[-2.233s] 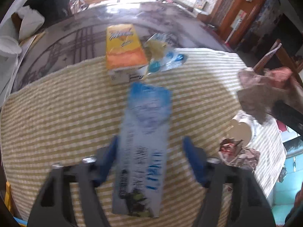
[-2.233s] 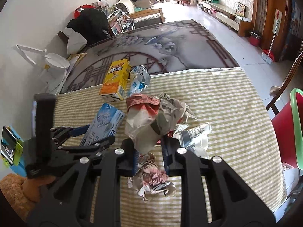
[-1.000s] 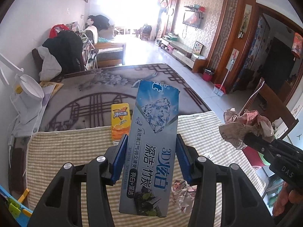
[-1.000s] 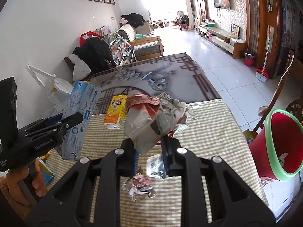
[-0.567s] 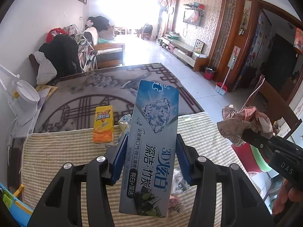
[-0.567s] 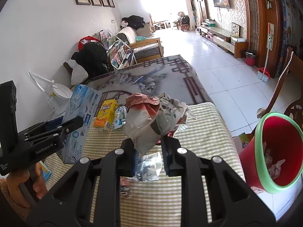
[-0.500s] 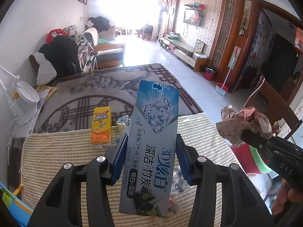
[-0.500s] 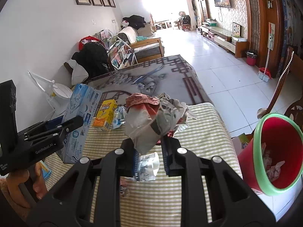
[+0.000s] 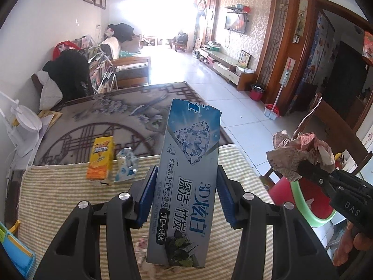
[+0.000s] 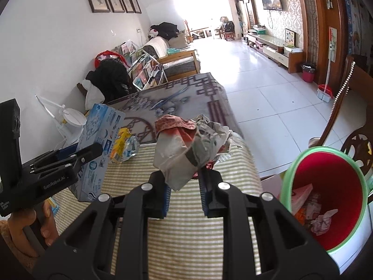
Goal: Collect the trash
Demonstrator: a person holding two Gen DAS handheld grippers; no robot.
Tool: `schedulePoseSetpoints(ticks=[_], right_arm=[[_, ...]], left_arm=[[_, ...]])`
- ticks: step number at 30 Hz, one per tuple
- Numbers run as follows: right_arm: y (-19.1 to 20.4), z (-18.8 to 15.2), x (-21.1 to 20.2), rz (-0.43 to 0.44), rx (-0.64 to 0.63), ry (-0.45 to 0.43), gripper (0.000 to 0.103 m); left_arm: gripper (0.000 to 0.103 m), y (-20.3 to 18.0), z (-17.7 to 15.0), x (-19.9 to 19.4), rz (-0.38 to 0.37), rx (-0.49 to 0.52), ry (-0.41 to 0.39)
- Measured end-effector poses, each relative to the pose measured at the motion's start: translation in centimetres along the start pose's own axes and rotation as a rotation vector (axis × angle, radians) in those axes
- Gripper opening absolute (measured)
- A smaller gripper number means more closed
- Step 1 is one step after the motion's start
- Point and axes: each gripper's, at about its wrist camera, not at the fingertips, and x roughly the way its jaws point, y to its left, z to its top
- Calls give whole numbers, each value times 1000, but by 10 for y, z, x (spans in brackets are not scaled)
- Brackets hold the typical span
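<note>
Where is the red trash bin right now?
In the right wrist view the red trash bin stands low on the right, beside the striped table, just right of the right claw holding crumpled paper.

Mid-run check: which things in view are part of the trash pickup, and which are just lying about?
Job:
- toothpaste box in left claw
- crumpled paper wad in right claw
- red bin
- yellow carton and blue-white wrapper on the striped tablecloth

Lying about:
- patterned rug
- wooden chair
- white lamp
</note>
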Motion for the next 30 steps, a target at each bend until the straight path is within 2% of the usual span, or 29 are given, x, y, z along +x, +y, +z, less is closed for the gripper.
schedulePoseSetpoints(ticks=[18,30], right_arm=[[-89,0,-27,-65,85,-30,21],[-164,-5,-50,-167,181,-52,20]], left_arm=[[47,-94,14,18,-56,85,12],[47,-182,28,48,-168,189,37]])
